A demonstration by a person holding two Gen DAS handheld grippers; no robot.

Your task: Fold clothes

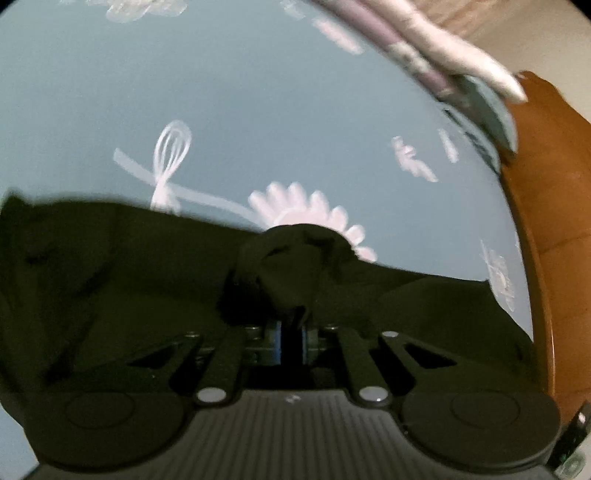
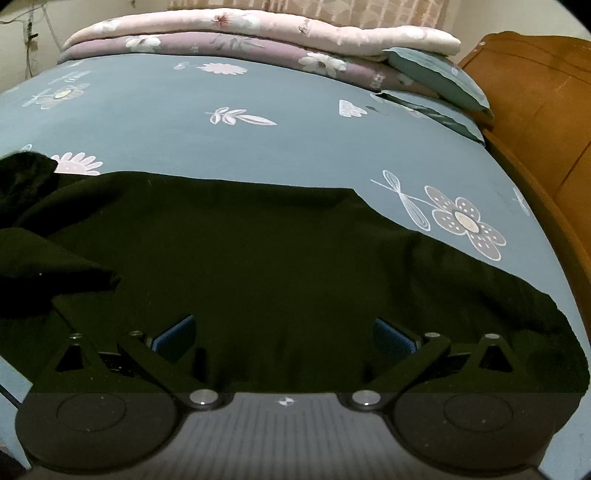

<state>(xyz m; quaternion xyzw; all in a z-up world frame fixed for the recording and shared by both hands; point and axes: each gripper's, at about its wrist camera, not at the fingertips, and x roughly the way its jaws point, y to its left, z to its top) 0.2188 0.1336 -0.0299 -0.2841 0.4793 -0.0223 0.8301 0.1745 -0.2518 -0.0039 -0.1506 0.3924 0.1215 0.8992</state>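
Note:
A black garment (image 2: pixel 258 258) lies spread on a blue bedsheet (image 2: pixel 221 140) printed with white flowers. In the left wrist view my left gripper (image 1: pixel 291 332) is shut on a bunched fold of the black garment (image 1: pixel 295 258), which rises in a hump over its blue pads. The rest of the cloth trails off to both sides. In the right wrist view my right gripper (image 2: pixel 284 338) stands wide open low over the garment, its blue pads (image 2: pixel 173 334) far apart with flat cloth below them. A folded-over flap (image 2: pixel 55 269) lies at the left.
Folded pink and mauve quilts (image 2: pixel 258 33) are stacked at the head of the bed, with blue pillows (image 2: pixel 439 77) beside them. A brown wooden bed frame (image 2: pixel 535 122) runs along the right side. Bare sheet lies beyond the garment.

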